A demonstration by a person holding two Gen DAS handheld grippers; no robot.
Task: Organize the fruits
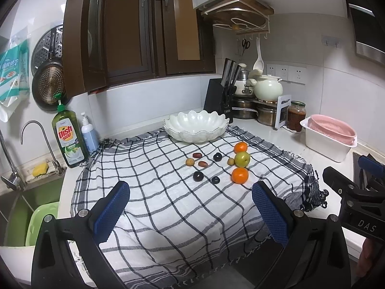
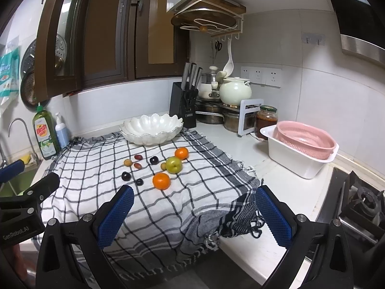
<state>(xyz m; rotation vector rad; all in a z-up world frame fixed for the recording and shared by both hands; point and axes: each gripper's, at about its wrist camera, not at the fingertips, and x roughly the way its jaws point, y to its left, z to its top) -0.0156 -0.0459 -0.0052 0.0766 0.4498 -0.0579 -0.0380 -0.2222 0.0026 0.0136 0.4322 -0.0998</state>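
Observation:
Several fruits lie on a checked cloth point(image 1: 168, 207): two oranges point(image 1: 240, 175) point(image 1: 240, 147), a green apple point(image 1: 242, 159), dark plums point(image 1: 198, 176) and small reddish and yellow fruits point(image 1: 189, 162). An empty white scalloped bowl point(image 1: 196, 125) stands behind them. My left gripper point(image 1: 190, 207) is open and empty, well short of the fruit. My right gripper point(image 2: 195, 209) is open and empty over the cloth's near right part; the near orange point(image 2: 161, 181), apple point(image 2: 174, 165) and bowl point(image 2: 151, 128) lie ahead of it.
A sink point(image 1: 26, 207) with tap and dish soap bottle point(image 1: 68, 139) is at the left. A knife block point(image 1: 220, 96), pots, a jar point(image 1: 296, 115) and a white tub holding a pink strainer point(image 1: 329, 137) stand at the back right. A stove point(image 2: 361, 204) is at the right.

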